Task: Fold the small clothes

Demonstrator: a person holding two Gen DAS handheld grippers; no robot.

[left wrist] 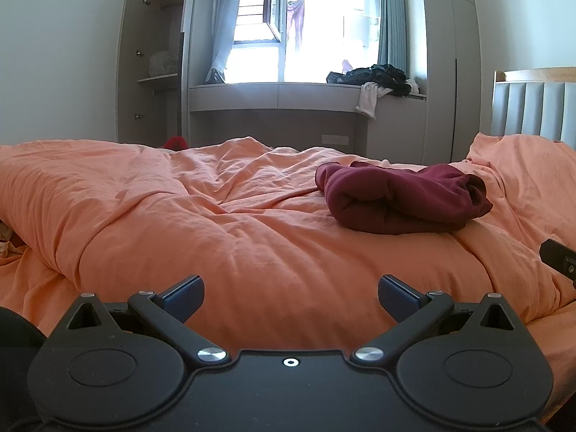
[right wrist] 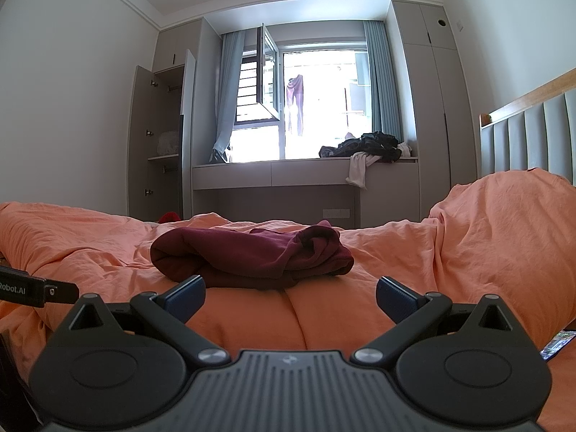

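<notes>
Left wrist view: my left gripper [left wrist: 291,297] stands with its jaws spread wide and nothing between them, held low over the orange duvet [left wrist: 216,223]. The maroon garment [left wrist: 399,198] lies on that duvet, ahead and to the right of my jaws and well apart from them. It sits in a thick, doubled-over bundle, layers rolled on themselves, edges uneven. At the right margin a dark part of my other tool shows, near the garment's right side. Right wrist view: my right gripper [right wrist: 289,297] is likewise wide open and holds nothing. Here the garment [right wrist: 252,255] lies straight ahead, its near edge just beyond my left finger pad [right wrist: 187,295]; I cannot tell whether pad and cloth touch. On progress, I judge the bundle fits two readings: a loosely finished fold set down, or a heap awaiting spreading and folding. The lumpy outline leans toward the second, but the pictures do not settle it. Differences between views: the right view alone shows the garment's stacked front edge close up, and a phone-like object [right wrist: 556,347] at the duvet's right edge; the left view alone shows the garment's full length from the side. Both show a dark clothes pile [right wrist: 363,147] on the window ledge, far behind the garment.
</notes>
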